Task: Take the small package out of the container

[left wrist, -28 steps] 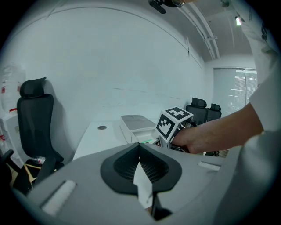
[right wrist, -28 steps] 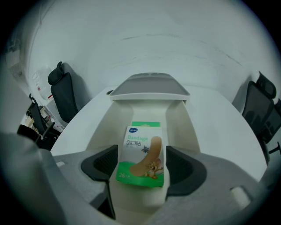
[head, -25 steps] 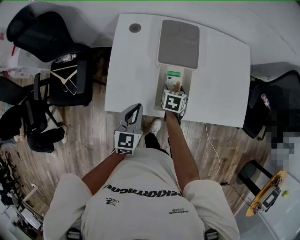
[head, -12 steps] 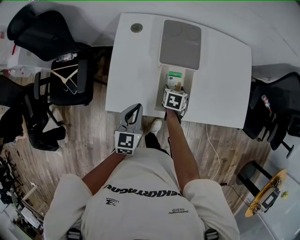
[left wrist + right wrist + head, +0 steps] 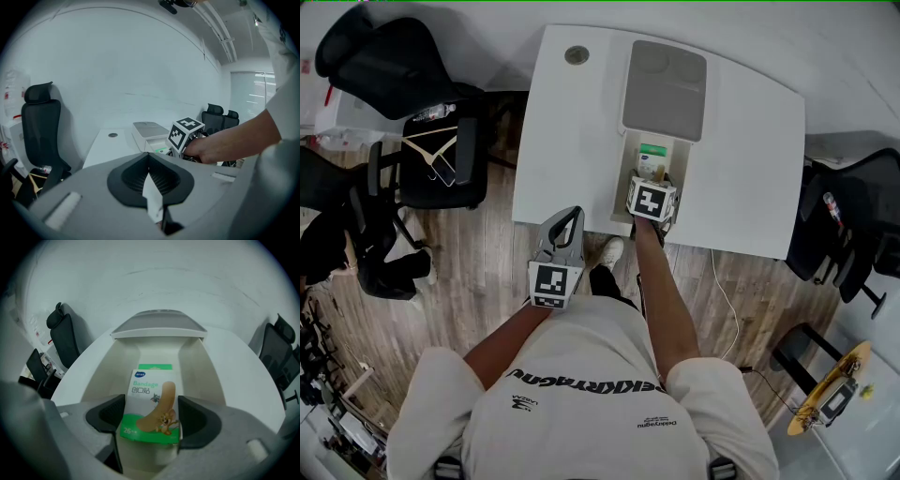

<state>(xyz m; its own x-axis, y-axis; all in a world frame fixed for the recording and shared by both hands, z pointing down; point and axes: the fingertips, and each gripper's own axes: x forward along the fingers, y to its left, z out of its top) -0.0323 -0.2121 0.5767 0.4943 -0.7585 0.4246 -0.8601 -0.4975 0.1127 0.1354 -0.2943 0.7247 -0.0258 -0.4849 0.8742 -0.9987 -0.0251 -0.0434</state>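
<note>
Head view first: right gripper (image 5: 653, 187) reaches into the open white container (image 5: 622, 183), which stands on the desk (image 5: 750, 141) with its grey lid (image 5: 666, 84) just beyond it. The left gripper (image 5: 562, 234) hangs off the desk's near edge, over the wooden floor (image 5: 487, 244), well apart from the work. Left gripper view: its jaws are pressed together and grasp nothing of the task; a thin pale strip (image 5: 153, 199) shows at their seam, and I cannot tell what it is. Right gripper view: the small package (image 5: 151, 404), a box of bandages, stands between the two jaws. Their pads seem to touch its left and right sides, so I judge it as clamped, at the container's near end. A second green packet (image 5: 151, 366) lies flat behind it on the bottom. The step in hand looks to be the grasp itself, finished or nearly so. The next move calls for a straight lift with firm pressure, clear of the container walls, then out over the rim
</note>
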